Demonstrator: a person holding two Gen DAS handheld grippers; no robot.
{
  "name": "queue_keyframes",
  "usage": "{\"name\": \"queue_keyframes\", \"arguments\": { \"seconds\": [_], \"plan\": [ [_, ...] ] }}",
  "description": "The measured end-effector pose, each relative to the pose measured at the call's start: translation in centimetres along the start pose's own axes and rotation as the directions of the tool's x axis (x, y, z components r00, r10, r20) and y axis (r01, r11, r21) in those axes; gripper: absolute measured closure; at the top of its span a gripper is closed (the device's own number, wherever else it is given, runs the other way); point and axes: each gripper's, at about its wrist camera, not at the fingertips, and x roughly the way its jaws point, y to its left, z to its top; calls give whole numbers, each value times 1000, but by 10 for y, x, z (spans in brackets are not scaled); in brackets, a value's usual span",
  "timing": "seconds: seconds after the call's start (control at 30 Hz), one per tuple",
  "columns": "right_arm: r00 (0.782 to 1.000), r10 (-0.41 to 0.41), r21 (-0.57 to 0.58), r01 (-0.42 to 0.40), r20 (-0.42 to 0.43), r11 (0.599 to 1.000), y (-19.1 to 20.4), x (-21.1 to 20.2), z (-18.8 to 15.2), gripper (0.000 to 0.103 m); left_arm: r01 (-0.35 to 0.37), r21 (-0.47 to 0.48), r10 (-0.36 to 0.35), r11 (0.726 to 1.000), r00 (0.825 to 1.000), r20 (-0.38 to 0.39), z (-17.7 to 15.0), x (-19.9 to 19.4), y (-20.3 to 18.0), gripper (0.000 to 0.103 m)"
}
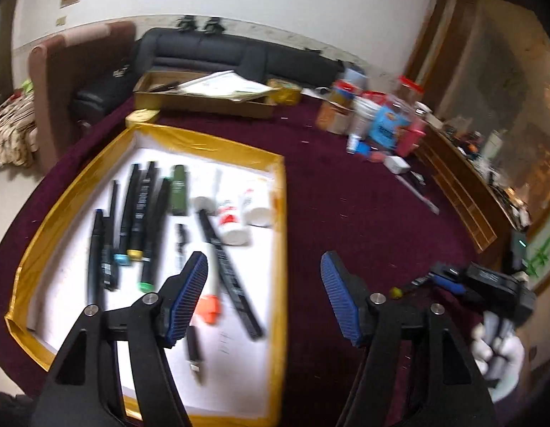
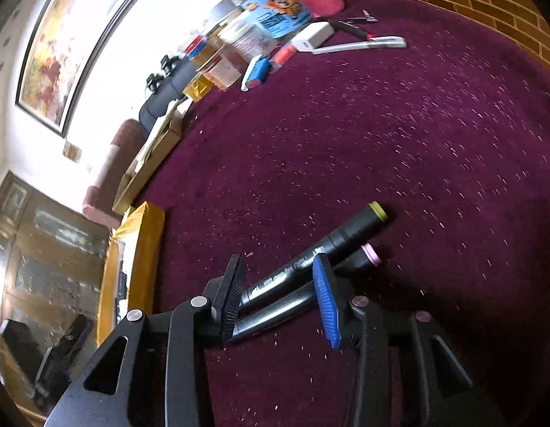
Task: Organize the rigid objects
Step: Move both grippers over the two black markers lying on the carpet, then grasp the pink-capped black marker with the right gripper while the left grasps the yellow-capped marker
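Most pens already lie in our gold-rimmed tray (image 1: pixel 218 147). Our left gripper (image 1: pixel 264 295) is spread, empty. Our right gripper (image 2: pixel 278 299) brackets two markers (image 2: pixel 310 270) on the tabletop (image 2: pixel 381 142); we cannot tell if its fingers grasp them.

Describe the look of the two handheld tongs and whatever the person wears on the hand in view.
Both tongs are black plastic frames with triangular cut-outs and round silver pivot pins. The left tongs carry ribbed blue pads on both fingers. On the right tongs one pad shows blue; the other looks dark, seen edge-on. The hand holding the right tongs wears a white glove. No cables show.

Bare cloth (image 2: pixel 346 135) beyond markers (image 2: pixel 331 245)
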Motion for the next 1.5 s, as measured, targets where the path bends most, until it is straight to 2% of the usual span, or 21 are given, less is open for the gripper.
{"name": "queue_keyframes", "arguments": {
  "seconds": [0.13,0.37,0.6,0.7,0.8,0.93,1.07,1.17,1.3,1.4,1.5],
  "plan": [
    [995,-80,-67,76,-61,995,12,21,4,66,56,41,-55,998,998,-30,-7,5,-19,36],
    [987,-153,-203,140,-49,969,44,43,-1,65,85,54,-82,995,995,-62,-17,8,-31,36],
    [990,-102,-327,65,-97,943,78,60,-20,65,111,52,-107,992,991,-81,-23,6,-40,36],
    [990,-29,-245,-7,-140,969,63,53,-12,65,120,39,-116,992,989,-88,-26,5,-41,36],
    [993,28,-135,-43,-113,990,35,33,1,65,125,52,-120,991,989,-82,-26,4,-47,36],
    [999,19,-76,-22,-48,997,-1,0,10,65,146,76,-137,986,984,-117,-30,13,-57,36],
    [998,-22,-118,16,-58,993,-16,-20,3,65,168,80,-154,982,975,-159,-37,24,-69,36],
    [997,-24,-123,15,-72,992,-24,-28,-4,65,173,90,-156,981,973,-172,-39,29,-76,36],
    [994,20,-58,-27,-111,998,-24,-29,-20,65,167,94,-146,982,971,-191,-41,35,-81,36],
    [983,100,27,-97,-153,995,-25,-22,-30,65,166,81,-146,983,968,-205,-41,39,-80,36],
    [981,92,75,-81,-168,994,-23,-3,-26,65,153,71,-136,986,970,-201,-41,41,-79,36]
  ]
}}
